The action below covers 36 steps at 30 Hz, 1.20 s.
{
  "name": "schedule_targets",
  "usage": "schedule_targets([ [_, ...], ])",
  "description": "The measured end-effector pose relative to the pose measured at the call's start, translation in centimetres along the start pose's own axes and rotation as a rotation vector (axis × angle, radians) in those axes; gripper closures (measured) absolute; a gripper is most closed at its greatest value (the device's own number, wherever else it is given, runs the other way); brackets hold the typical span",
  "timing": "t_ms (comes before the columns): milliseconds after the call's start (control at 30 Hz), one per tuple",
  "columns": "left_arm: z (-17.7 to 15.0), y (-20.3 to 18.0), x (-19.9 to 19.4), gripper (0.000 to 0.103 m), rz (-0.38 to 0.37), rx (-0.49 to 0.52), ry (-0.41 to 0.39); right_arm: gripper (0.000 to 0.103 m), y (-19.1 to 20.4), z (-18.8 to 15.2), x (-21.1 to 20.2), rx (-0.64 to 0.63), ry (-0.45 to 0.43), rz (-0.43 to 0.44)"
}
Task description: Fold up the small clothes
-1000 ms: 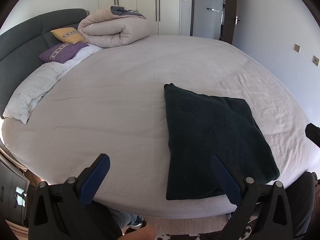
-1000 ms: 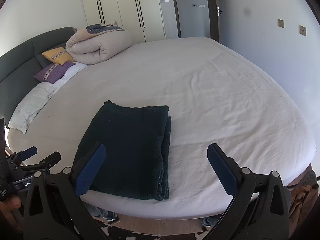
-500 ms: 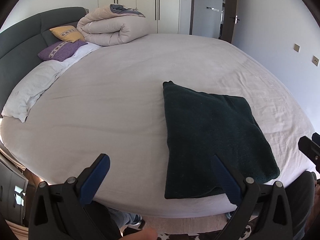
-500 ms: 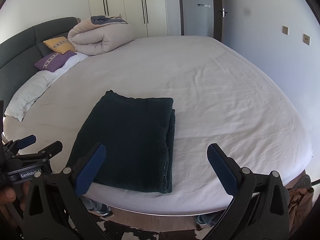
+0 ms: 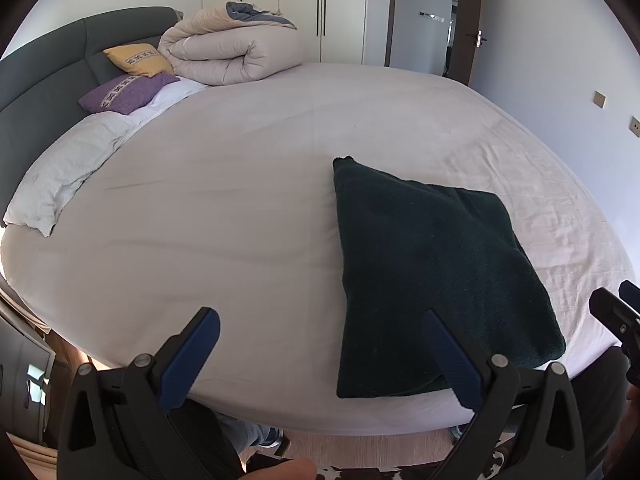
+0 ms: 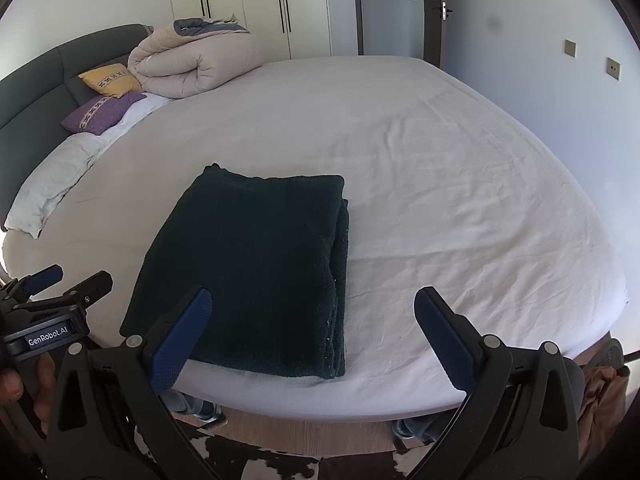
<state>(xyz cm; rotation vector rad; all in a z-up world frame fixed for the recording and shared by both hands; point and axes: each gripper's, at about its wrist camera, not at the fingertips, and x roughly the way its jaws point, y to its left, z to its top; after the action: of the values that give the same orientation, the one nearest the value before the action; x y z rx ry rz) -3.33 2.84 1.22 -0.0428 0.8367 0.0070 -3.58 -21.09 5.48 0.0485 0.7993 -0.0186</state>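
A dark green garment (image 5: 436, 264) lies folded into a thick rectangle near the front edge of the bed's white sheet (image 5: 224, 208); it also shows in the right wrist view (image 6: 256, 264). My left gripper (image 5: 320, 356) is open and empty, held off the bed's front edge, left of the garment. My right gripper (image 6: 312, 336) is open and empty, in front of the garment's near right corner. The left gripper also shows at the left of the right wrist view (image 6: 64, 284).
A rolled beige duvet (image 5: 232, 54), a yellow cushion (image 5: 138, 60) and a purple cushion (image 5: 128, 92) lie by the grey headboard (image 5: 40, 76). A white pillow (image 5: 68, 176) lies at the left. Wardrobes and a door stand behind. A cowhide rug (image 6: 280, 464) lies below.
Both grippers have drawn back a little toward the bed's front edge. The garment has not moved.
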Motion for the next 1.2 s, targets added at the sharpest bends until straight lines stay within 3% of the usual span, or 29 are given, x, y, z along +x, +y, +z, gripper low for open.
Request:
schedule_targets([
  [1200, -0.45, -0.02, 0.32, 0.0, -0.001, 0.011, 0.009, 0.0, 0.54, -0.55, 0.95, 0.012, 0.017, 0.002],
])
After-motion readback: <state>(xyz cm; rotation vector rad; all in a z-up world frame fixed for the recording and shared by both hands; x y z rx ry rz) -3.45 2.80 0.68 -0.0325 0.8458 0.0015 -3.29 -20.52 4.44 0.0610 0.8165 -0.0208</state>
